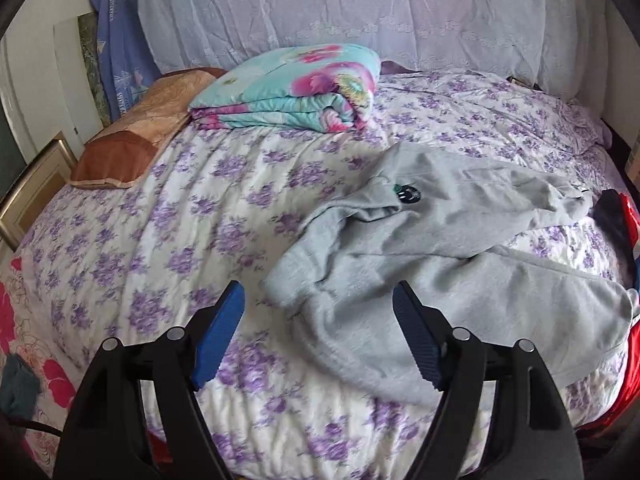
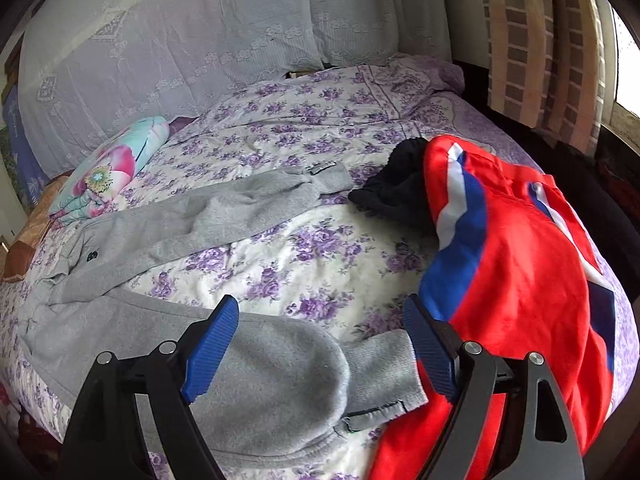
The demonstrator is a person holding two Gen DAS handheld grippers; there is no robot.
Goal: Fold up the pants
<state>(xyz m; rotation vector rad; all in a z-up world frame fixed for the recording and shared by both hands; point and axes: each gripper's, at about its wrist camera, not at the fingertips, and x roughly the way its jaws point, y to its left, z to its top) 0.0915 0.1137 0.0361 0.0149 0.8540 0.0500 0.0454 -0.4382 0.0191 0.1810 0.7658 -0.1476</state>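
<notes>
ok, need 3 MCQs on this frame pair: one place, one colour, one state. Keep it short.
1. Where is the folded floral quilt?
A. on the grey pants
B. at the far side of the bed, near the brown pillow
C. on the floor

2. What colour is the garment beside the grey pants?
A. mainly red
B. green
C. yellow

3. How are the grey pants?
A. neatly folded
B. spread out, legs apart
C. hanging

B: quilt lies beside pillow on the bed.
A: garment is red.
B: pants lie unfolded.
</notes>
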